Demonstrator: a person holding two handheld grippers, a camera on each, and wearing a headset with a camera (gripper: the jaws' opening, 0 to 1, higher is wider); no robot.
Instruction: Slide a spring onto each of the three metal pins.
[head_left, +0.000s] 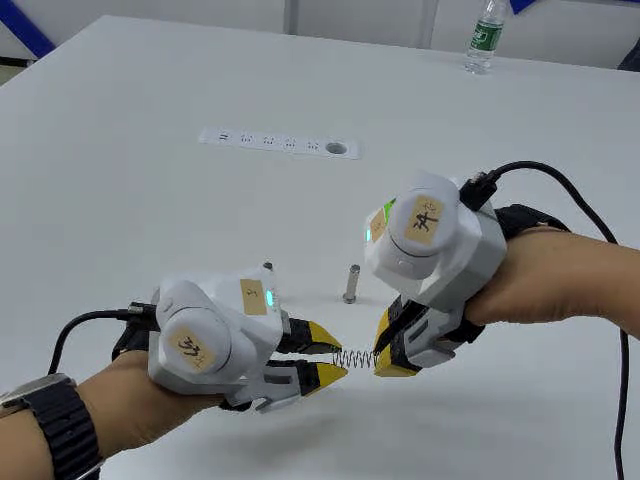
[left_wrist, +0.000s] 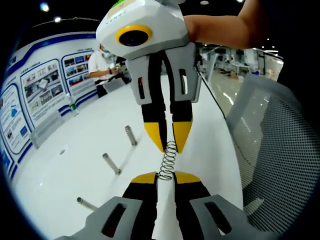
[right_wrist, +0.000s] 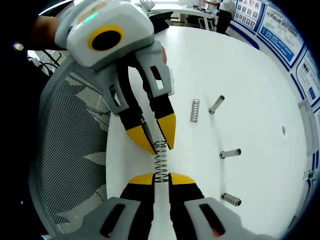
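**Spring pinched at both ends could flick loose**

The left gripper and right gripper each had narrow jaws closed on one end of the spring, low in the head view, over the table. Pulling apart could overstretch it; a slipping end could fling it away from the bare pin above. A bottle stood at upper right, possibly near empty.

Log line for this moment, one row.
left gripper shut on spring | right gripper shut on its other end | sprung pin: one | bare pins: two | spare spring beside a bare pin
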